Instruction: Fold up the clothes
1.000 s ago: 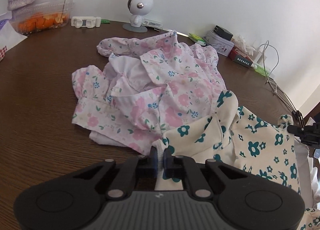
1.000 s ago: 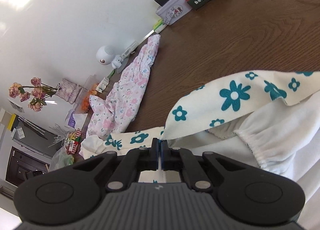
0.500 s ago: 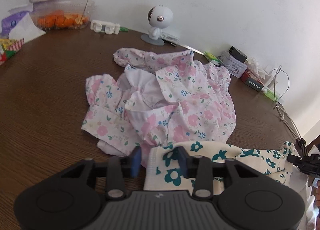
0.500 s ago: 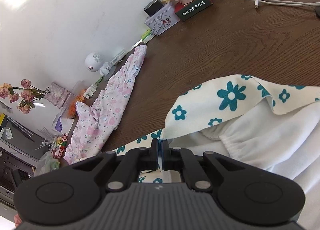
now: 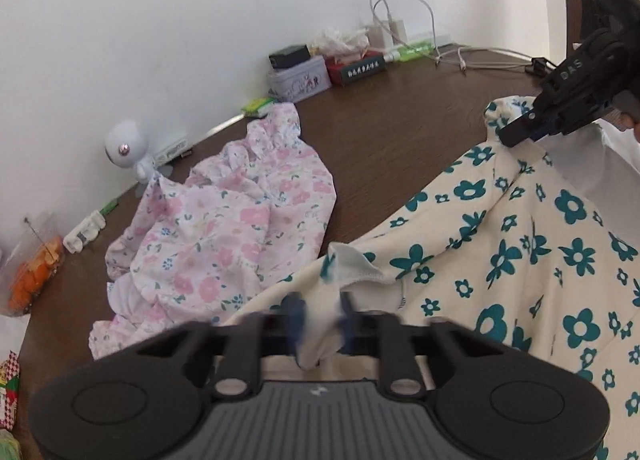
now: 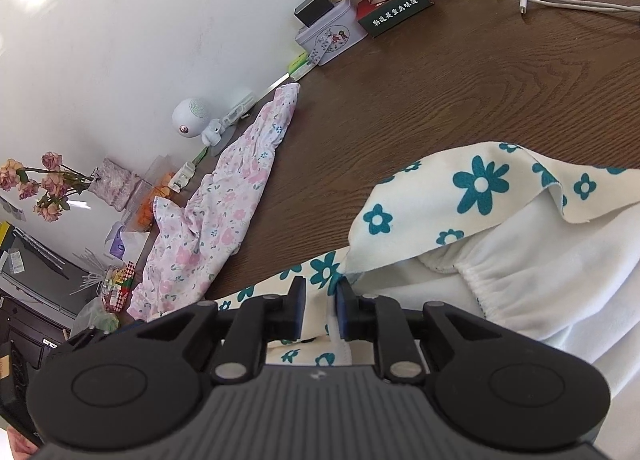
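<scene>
The cream garment with teal flowers [image 5: 500,244] is draped over the near side of the table [image 6: 460,83]. The left hand-held gripper [image 5: 320,312] looks blurry but is clamped on its hem. The right hand-held gripper [image 6: 320,302] is opening, with an edge of the garment between the fingers, not pinched. The pink floral garment [image 5: 232,227] sits crumpled just beyond the cream one. Bare wood stretches past the cream one's far edge to the tin [image 6: 332,35] by the wall.
</scene>
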Demonstrator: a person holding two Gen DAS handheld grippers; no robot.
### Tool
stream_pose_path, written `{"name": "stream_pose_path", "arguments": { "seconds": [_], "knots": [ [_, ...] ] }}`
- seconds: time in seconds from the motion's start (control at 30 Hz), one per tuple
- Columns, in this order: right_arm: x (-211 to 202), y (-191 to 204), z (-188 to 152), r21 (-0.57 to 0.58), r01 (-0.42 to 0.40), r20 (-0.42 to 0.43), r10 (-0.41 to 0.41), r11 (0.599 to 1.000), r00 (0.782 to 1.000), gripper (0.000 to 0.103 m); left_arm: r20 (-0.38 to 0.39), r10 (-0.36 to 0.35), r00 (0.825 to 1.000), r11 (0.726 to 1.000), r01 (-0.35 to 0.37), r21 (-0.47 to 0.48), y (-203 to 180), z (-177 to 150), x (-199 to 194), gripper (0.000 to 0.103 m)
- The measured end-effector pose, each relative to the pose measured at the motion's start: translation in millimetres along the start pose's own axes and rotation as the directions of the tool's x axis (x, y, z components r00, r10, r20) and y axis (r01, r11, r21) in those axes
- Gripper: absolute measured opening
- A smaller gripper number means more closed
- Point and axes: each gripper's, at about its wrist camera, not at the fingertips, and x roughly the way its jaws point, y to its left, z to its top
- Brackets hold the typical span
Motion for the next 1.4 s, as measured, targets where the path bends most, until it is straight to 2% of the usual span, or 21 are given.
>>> {"name": "stream_pose_path", "arguments": {
  "seconds": [0.03,0.07,0.2,0.3,0.37,0.47,0.53,0.6,0.67,0.7,0.73,0.77,0.9,1.0,1.07,1.1,1.17,1.2,1.3,1.4],
  "knots": [
    [-1.0,0.4,0.2,-0.004,-0.003,0.003,0.003,1.000,1.000,0.007,-0.013,-0.011,1.000,0.999,0.010,-0.035,6.2,3.2,3.4,0.002],
    [-2.3,0.6,0.4,-0.007,-0.007,0.008,0.007,1.000,1.000,0.003,0.012,-0.016,1.000,0.997,0.017,-0.076,15.7,7.9,0.5,0.002],
    [-11.1,-2.1,1.9,-0.002,-0.069,0.070,0.069,0.998,0.995,0.002,0.085,-0.023,0.996,0.974,0.041,-0.222,52.8,28.7,-4.9,0.002],
    [-9.8,-5.2,1.7,0.009,-0.079,0.102,0.078,0.997,0.992,0.002,0.071,0.007,0.997,0.967,0.011,-0.255,65.5,47.8,14.6,0.003],
    [-2.4,-5.1,-0.4,0.010,-0.060,0.091,0.059,0.998,0.994,0.003,0.031,0.004,0.999,0.963,0.004,-0.269,68.1,54.0,31.6,0.004],
    [7.9,-3.4,-3.4,0.004,-0.027,0.083,0.026,1.000,0.996,0.003,0.013,0.023,1.000,0.954,-0.018,-0.300,70.5,55.6,44.4,0.012],
    [11.0,-2.9,-3.8,0.002,-0.009,0.094,0.009,1.000,0.996,0.005,0.017,0.039,0.999,0.946,-0.031,-0.323,72.8,55.1,44.3,0.021],
    [12.7,-3.7,-3.6,0.008,0.000,0.107,-0.001,1.000,0.994,0.006,0.028,0.059,0.998,0.939,-0.046,-0.341,75.7,53.6,40.1,0.055],
    [12.4,-5.0,-3.3,0.018,0.003,0.110,-0.005,1.000,0.994,0.010,0.065,0.069,0.995,0.940,-0.043,-0.339,78.2,49.7,26.8,0.064],
    [11.5,-5.9,-3.1,0.025,0.002,0.108,-0.004,1.000,0.994,0.019,0.083,0.059,0.995,0.943,-0.029,-0.331,79.7,46.9,17.3,0.065],
    [10.3,-6.4,-2.9,0.030,0.000,0.106,-0.003,1.000,0.994,0.037,0.092,0.049,0.995,0.947,-0.017,-0.320,80.0,44.2,9.2,0.066],
    [7.1,-5.9,-2.3,0.027,-0.006,0.106,0.003,1.000,0.994,0.043,0.098,0.043,0.994,0.954,-0.012,-0.300,78.5,40.6,0.3,0.066],
    [-12.8,0.6,0.7,-0.021,-0.012,0.097,0.014,1.000,0.995,0.043,0.071,0.057,0.996,0.979,-0.042,-0.198,63.3,21.9,-22.3,0.067],
    [-36.6,13.6,-0.8,-0.131,0.005,0.081,0.006,0.991,0.997,0.043,0.042,0.072,0.997,0.987,-0.065,-0.148,54.3,6.0,-30.2,0.067],
    [-55.5,27.2,-8.3,-0.243,0.022,0.065,-0.007,0.970,0.998,0.045,0.031,0.077,0.997,0.987,-0.072,-0.144,53.0,-3.8,-29.3,0.066],
    [-65.5,36.0,-14.7,-0.308,0.027,0.051,-0.012,0.951,0.999,0.045,0.024,0.070,0.997,0.986,-0.066,-0.152,53.5,-7.9,-28.1,0.066],
    [-84.3,55.0,-32.4,-0.437,0.026,0.020,-0.019,0.899,1.000,0.048,0.013,0.042,0.999,0.984,-0.039,-0.176,53.5,-17.2,-29.3,0.059],
    [-92.7,66.3,-45.1,-0.501,0.029,0.005,-0.031,0.865,1.000,0.049,0.017,0.019,1.000,0.984,-0.015,-0.176,51.9,-22.0,-32.8,0.051],
    [-114.1,87.7,-82.9,-0.636,0.030,-0.042,-0.074,0.771,0.996,0.051,0.050,-0.061,0.997,0.987,0.068,-0.147,40.3,-34.4,-49.5,0.043],
    [-128.2,88.3,-109.7,-0.671,0.030,-0.087,-0.118,0.741,0.989,0.052,0.083,-0.158,0.984,0.983,0.165,-0.079,16.1,-43.6,-70.7,0.041]
  ]
}}
